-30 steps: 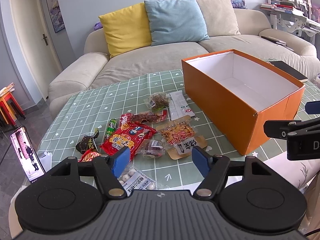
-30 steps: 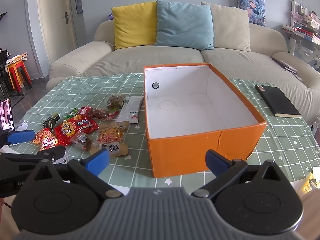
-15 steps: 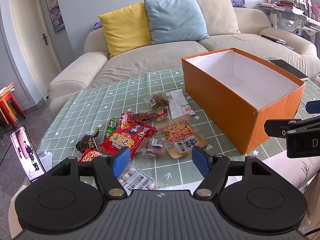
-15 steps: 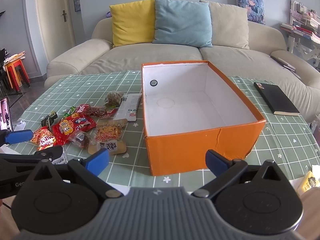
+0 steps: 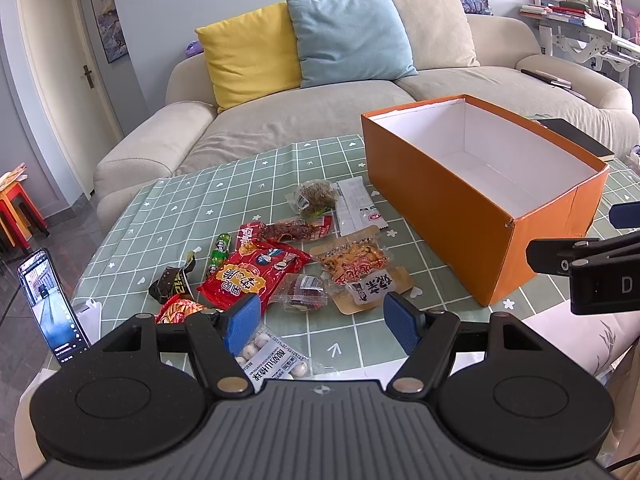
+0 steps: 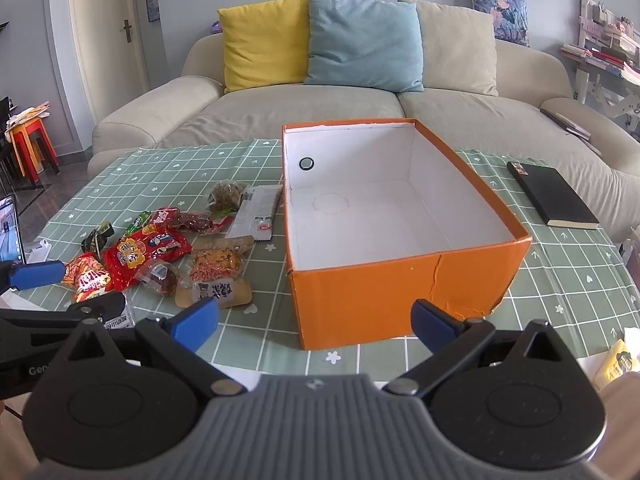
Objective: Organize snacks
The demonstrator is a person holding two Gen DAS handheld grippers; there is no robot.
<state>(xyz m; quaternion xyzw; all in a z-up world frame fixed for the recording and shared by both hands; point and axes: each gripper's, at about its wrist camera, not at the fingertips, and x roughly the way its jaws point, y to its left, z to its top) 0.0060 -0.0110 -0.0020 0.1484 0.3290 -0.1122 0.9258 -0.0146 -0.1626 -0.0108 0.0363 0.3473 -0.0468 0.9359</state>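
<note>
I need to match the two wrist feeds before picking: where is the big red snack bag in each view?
Left wrist: big red snack bag sits left of centre, just beyond the left gripper.
Right wrist: it lies at far left, left of the right gripper.
Shared landmark: the orange box, right of the bag in both.

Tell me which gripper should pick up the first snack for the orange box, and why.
Left. The left gripper hangs open right over the snack pile, with the big red packet just ahead of its fingers. The right gripper, also open, faces the empty orange box instead, with the snacks off to its side.
</note>
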